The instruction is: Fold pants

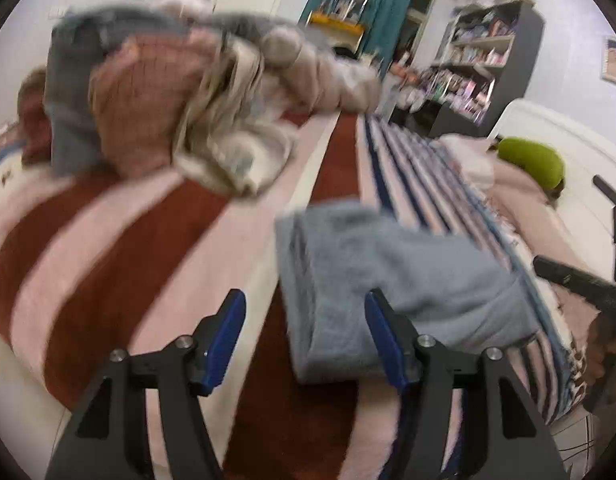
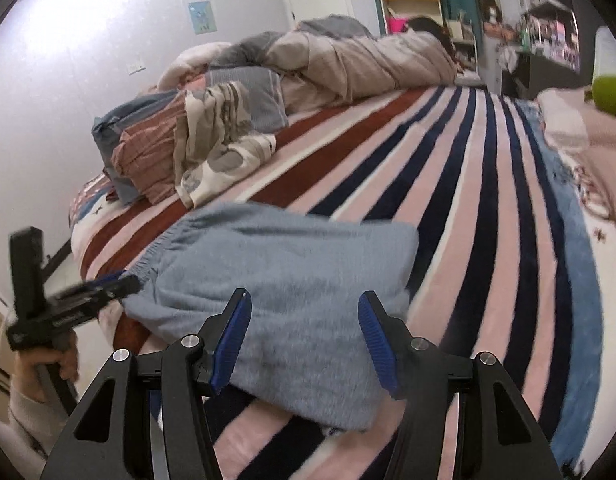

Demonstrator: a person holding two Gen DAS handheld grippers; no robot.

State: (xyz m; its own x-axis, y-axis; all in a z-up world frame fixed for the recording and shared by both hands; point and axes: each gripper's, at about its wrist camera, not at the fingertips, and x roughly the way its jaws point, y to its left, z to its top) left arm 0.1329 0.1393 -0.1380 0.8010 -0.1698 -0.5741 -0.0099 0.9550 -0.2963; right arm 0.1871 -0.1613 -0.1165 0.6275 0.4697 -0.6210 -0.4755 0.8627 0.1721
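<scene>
While both cameras are motion-blurred, one pair of folded grey-blue pants [image 2: 284,296] is countable, lying on the striped blanket [image 2: 447,184] at its near edge. Two grippers are present. Right gripper [image 2: 304,340]: jaws spread wide, hovering over the pants' near edge, gripping nothing. Left gripper [image 1: 304,336]: jaws likewise spread, empty, low beside the pants' left end; in the right wrist view its tip lies at the elastic waistband, though contact cannot be confirmed. One hand [image 2: 44,364] grasps its handle; white lettering on the body is unreadable. Beyond the pants, one heap of unfolded laundry [image 2: 188,144] rests on the blanket, then a rumpled duvet [image 2: 347,64]. Farthest, one small blue poster [image 2: 202,17] on the wall, illegible.
</scene>
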